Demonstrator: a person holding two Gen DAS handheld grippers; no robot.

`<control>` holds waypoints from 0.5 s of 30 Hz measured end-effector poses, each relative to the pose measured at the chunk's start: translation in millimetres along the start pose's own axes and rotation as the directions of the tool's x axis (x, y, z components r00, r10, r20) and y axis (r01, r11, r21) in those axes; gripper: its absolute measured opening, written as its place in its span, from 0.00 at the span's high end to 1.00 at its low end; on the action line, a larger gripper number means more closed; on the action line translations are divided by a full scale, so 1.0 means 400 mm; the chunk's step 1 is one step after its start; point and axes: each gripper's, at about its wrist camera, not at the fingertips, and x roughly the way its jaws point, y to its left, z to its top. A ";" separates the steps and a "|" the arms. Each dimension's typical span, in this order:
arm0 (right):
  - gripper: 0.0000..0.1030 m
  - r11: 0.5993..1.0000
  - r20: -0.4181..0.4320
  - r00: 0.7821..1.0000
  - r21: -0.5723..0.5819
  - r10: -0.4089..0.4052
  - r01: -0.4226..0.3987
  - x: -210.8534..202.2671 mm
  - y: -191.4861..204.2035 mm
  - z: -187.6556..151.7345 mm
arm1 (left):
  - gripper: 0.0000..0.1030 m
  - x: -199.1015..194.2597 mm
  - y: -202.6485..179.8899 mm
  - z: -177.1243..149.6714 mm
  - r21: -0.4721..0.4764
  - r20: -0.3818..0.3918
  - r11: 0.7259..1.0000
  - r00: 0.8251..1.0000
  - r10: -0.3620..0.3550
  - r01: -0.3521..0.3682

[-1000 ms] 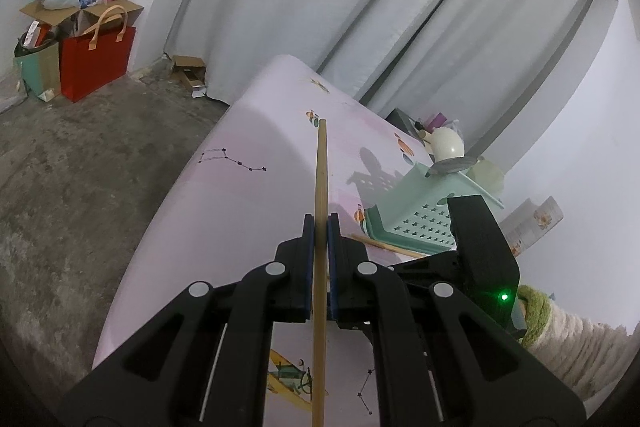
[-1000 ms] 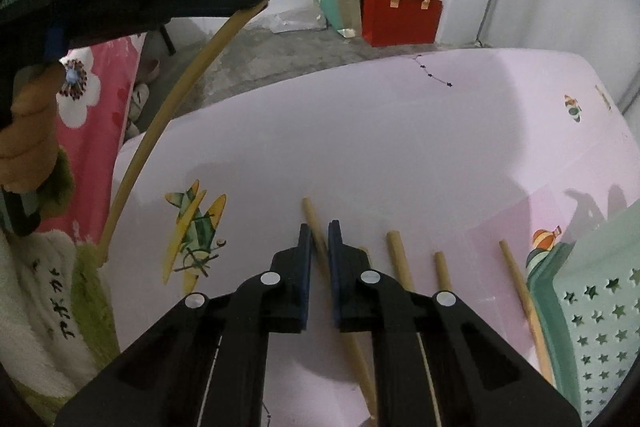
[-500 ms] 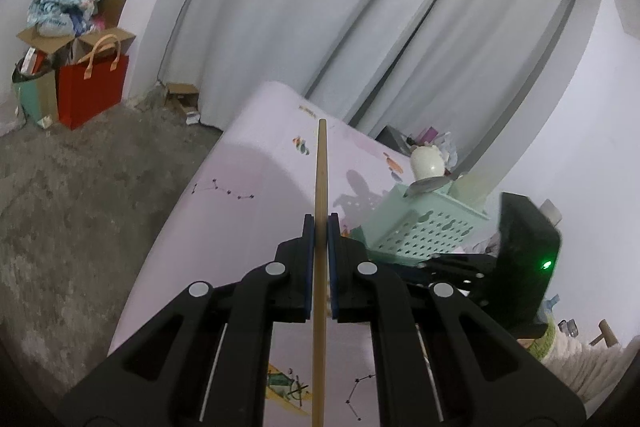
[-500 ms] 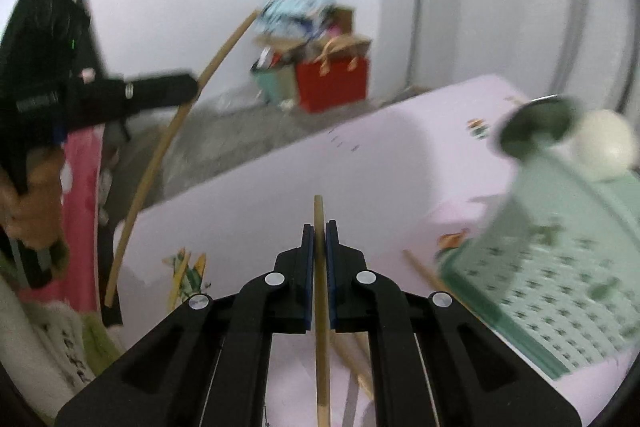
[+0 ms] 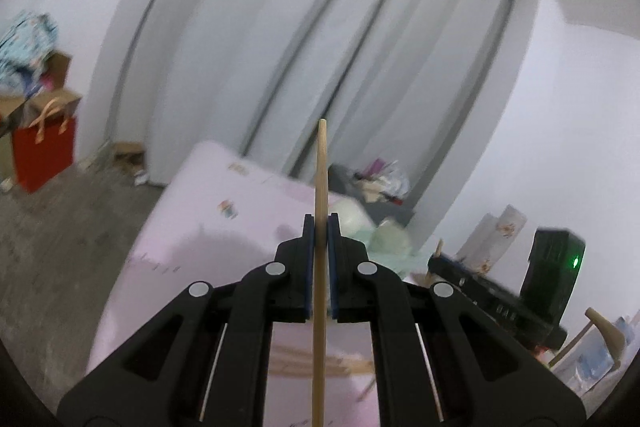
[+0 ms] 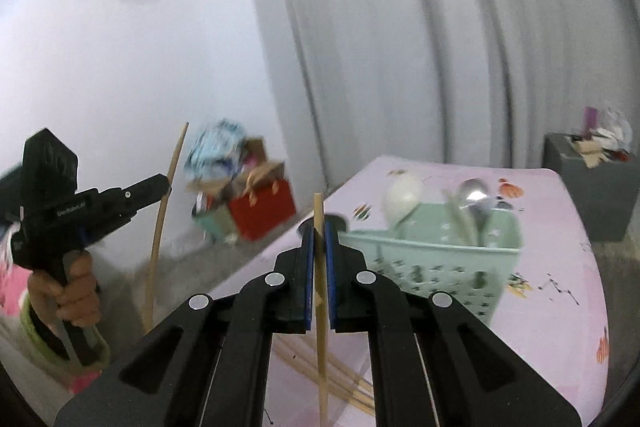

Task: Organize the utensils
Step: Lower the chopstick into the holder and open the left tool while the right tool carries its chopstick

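A: Left wrist view?
B: The left hand-held gripper [image 5: 319, 227] pinches a thin wooden chopstick [image 5: 320, 187], upright at centre; loose wooden sticks [image 5: 320, 363] lie below on the pink patterned surface [image 5: 200, 247].
A: Right wrist view?
B: The right hand-held gripper [image 6: 319, 231] pinches a second wooden chopstick [image 6: 320, 307]. The mint perforated plastic basket [image 6: 440, 263], centre right, holds spoons. Grey curtains [image 6: 400, 47] behind.
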 end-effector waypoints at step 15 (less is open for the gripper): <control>0.94 0.982 0.115 0.989 0.174 -0.097 0.077 -0.099 -0.147 -0.026 | 0.95 0.267 -0.210 0.145 0.104 0.230 0.995 0.973 -0.015 -0.009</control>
